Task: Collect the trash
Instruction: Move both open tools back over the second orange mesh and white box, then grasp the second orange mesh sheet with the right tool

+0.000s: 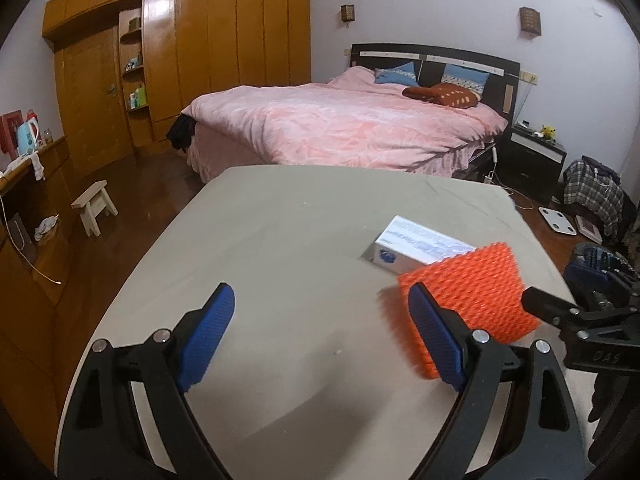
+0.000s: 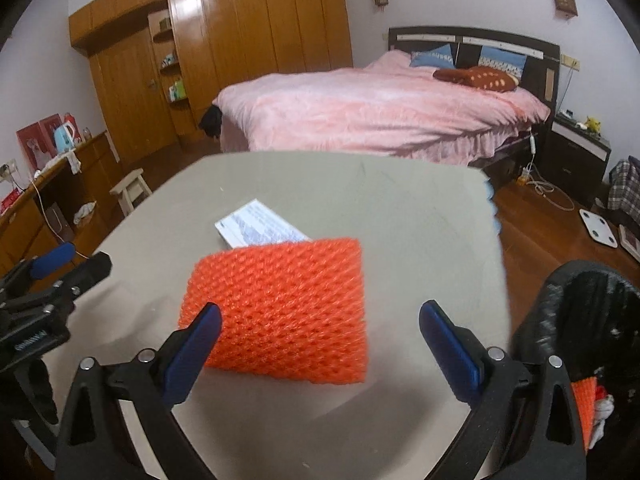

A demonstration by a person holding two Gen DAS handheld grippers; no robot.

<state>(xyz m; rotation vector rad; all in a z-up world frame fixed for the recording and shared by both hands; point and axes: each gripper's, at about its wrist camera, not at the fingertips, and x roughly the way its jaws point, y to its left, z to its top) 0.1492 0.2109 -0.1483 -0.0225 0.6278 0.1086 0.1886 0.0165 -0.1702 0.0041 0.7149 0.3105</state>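
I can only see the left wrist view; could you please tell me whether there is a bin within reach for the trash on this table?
Observer: Yes. A black-lined trash bin stands beside the table's right edge, by the right gripper.
Operator: Is anything in it?
Observer: An orange piece like the foam net shows inside it, with something white.
Operator: Is the right gripper holding anything?
Observer: No, its jaws stand open and empty, the net lying just ahead, partly covering the white box.
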